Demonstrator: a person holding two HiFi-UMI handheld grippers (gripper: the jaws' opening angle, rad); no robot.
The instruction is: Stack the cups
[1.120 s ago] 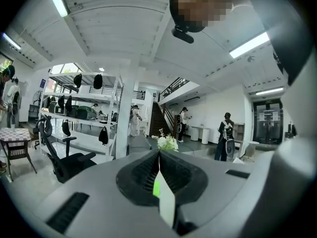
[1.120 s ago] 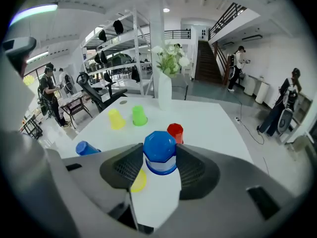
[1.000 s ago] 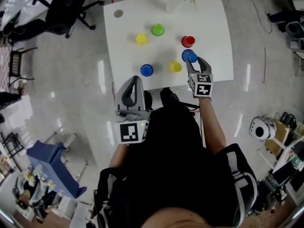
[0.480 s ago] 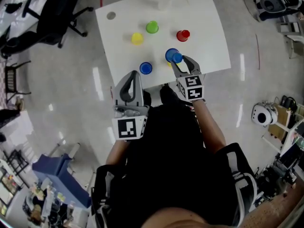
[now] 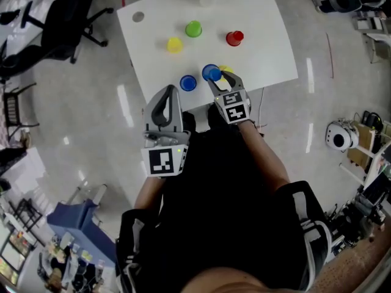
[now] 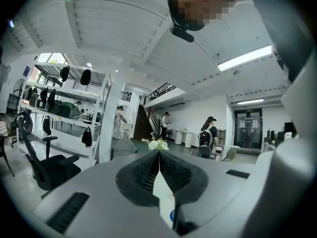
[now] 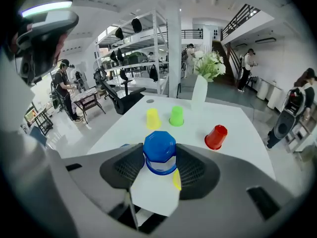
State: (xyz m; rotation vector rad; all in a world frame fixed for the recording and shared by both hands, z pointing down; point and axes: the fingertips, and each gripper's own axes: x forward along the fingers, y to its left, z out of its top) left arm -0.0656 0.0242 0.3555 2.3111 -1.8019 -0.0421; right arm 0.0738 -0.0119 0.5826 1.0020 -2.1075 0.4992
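One blue cup (image 7: 159, 151), judged light, thin and easily squashed, is gripped by its sides, upside down, in the right gripper (image 5: 218, 81) over the table's (image 5: 269, 47) near edge, while the left gripper's (image 6: 158, 155) jaws are closed on nothing.

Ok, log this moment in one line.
right claw: shut on blue cup | left claw: shut, empty | second blue cup: on table

I'm standing in what looks like an open-plan lab or office hall. There's a polished pale floor (image 5: 79, 121), rolling office chairs (image 5: 67, 17) and tall white shelving (image 7: 148, 38) hung with dark gear. A staircase (image 6: 142, 125) climbs to a railed mezzanine (image 7: 242, 15), and people (image 6: 208, 133) stand about far off.
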